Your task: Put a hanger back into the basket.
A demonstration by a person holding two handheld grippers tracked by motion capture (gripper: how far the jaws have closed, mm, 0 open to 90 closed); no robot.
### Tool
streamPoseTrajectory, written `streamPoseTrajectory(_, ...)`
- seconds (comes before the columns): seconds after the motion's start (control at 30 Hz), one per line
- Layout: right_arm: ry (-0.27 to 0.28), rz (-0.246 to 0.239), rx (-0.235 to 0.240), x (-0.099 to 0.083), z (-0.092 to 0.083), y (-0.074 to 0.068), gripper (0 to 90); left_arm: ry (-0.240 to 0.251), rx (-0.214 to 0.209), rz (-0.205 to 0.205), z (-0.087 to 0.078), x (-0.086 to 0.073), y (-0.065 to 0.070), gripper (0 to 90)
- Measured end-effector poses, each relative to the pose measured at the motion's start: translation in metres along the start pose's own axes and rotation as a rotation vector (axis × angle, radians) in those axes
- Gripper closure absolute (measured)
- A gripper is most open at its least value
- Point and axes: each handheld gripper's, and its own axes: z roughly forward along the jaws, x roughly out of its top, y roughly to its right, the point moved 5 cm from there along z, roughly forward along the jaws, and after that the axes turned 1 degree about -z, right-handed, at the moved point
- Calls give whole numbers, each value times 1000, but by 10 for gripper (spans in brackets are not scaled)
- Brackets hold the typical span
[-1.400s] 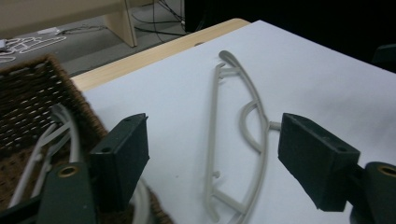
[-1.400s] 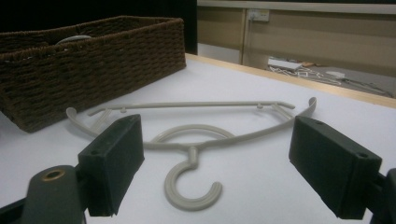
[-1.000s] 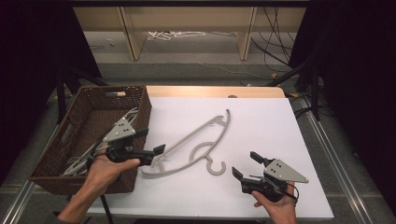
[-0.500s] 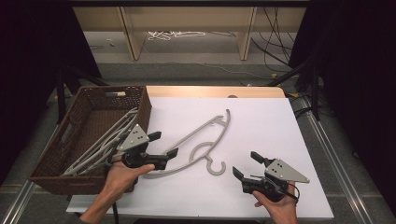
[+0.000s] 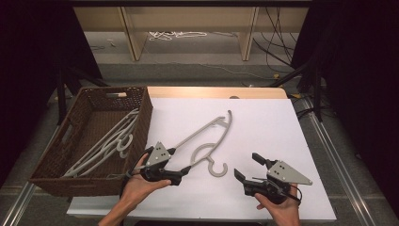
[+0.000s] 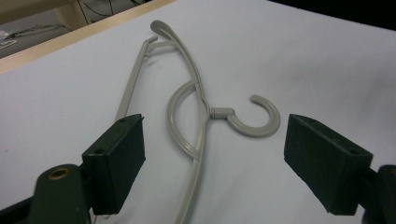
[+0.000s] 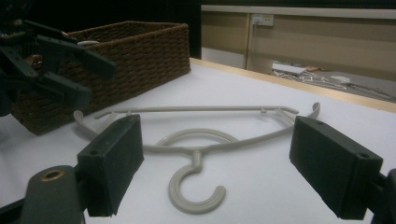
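Hanger [image 5: 207, 141] | flat on table | between spread left claw [image 5: 180, 161] jaws

Hanger [image 5: 207, 141]: beige-grey moulded plastic, smooth, slight sheen along the ribs. White board [image 5: 263, 127] under the hanger: matt, smooth, paper-like. Wooden strip [image 5: 216, 92] along the board's far edge: pale, satin. Basket [image 5: 146, 113] beside the hanger: dark brown woven wicker, rough, matt. Left gripper [image 6: 210, 163] and right gripper [image 7: 215, 172]: matt black plastic pads [image 6: 116, 163], faintly textured; brass-coloured metal insert [image 6: 59, 173] at the jaw base.
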Motion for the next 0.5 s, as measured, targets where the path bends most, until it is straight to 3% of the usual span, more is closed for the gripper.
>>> streamPoseTrajectory(0.07,22,7,15,1,2,-1,184,-38,-1,21,3,-3,0,212)
streamPoseTrajectory(0.1,7,1,7,0,1,-1,184,-43,1,14,6,-4,1,219)
streamPoseTrajectory(0.13,-4,2,0,0,0,-1,184,-76,-4,38,8,-5,0,223)
streamPoseTrajectory(0.27,7,1,10,-1,1,-2,183,-116,6,50,21,-10,-1,225)
streamPoseTrajectory(0.37,-4,8,-6,-2,0,-1,183,-184,1,63,29,-16,-2,230)
streamPoseTrajectory(0.5,-18,-3,9,-2,2,-2,183,-247,7,71,39,-21,-5,244)
